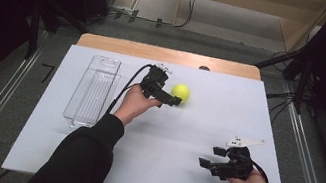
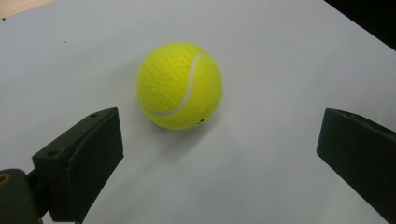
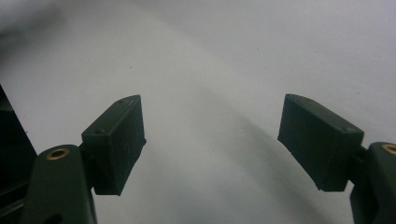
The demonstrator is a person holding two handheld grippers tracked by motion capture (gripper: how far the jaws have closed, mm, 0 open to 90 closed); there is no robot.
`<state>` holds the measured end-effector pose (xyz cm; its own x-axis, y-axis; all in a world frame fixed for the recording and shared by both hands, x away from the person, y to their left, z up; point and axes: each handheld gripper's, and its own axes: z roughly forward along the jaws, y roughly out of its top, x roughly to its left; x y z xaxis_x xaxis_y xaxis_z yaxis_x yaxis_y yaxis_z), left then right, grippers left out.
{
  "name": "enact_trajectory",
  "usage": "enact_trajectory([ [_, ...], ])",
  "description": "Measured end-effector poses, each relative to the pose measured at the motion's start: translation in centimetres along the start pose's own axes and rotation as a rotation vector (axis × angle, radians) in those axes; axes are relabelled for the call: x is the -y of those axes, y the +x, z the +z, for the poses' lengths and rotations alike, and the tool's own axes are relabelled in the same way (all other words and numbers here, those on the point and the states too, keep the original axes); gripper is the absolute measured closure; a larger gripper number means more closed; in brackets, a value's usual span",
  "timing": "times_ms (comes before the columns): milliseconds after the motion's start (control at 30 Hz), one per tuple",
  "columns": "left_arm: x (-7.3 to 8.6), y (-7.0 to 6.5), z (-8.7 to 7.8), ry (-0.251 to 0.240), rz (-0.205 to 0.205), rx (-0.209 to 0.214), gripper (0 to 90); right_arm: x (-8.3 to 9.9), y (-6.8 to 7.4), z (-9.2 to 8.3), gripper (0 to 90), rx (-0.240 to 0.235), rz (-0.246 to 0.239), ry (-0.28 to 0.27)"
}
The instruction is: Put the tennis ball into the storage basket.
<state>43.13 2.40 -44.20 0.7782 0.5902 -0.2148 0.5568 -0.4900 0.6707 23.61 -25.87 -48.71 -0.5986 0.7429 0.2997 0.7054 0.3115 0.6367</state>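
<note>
A yellow tennis ball [image 1: 180, 92] lies on the white table top [image 1: 206, 124], right of centre toward the far side. My left gripper [image 1: 171, 89] is held just left of the ball, pointing at it. In the left gripper view the ball [image 2: 179, 85] sits a little ahead of the wide-apart jaws of the left gripper [image 2: 219, 135], nearer the left jaw and touching neither. My right gripper [image 1: 210, 157] hovers low near the table's front right, pointing left. Nothing but bare white surface lies between the spread jaws of the right gripper [image 3: 212, 112].
A clear, long plastic container [image 1: 93, 90] stands on the left part of the table, lengthwise away from me, with nothing visible in it. The wooden far edge [image 1: 167, 55] of the table shows beyond the white sheet. Dark stands and cables surround the table.
</note>
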Motion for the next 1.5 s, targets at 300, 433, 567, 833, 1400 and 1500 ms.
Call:
enact_trajectory([
  [300,-0.6,0.1,1.0,0.005,0.007,-0.003,1.1,0.0,0.0,0.0,20.6,-0.003,-0.002,0.002],
  [433,-1.1,-0.1,1.1,0.010,0.018,-0.008,1.1,0.0,0.1,0.0,20.6,-0.003,0.000,0.002],
  [567,-1.8,-0.2,1.3,-0.007,0.013,-0.002,1.1,0.1,0.0,0.0,20.6,-0.003,-0.002,0.002],
  [833,-2.6,-0.1,2.3,0.008,0.011,-0.012,1.1,0.1,0.0,-0.1,20.6,-0.002,-0.003,0.001],
  [1400,-4.2,0.5,3.5,0.010,-0.003,-0.018,1.2,0.1,0.0,-0.1,20.6,-0.005,-0.001,0.001],
  [1500,-4.4,0.5,3.8,0.013,0.003,-0.024,2.8,0.1,0.0,-0.1,20.6,-0.007,-0.004,-0.002],
])
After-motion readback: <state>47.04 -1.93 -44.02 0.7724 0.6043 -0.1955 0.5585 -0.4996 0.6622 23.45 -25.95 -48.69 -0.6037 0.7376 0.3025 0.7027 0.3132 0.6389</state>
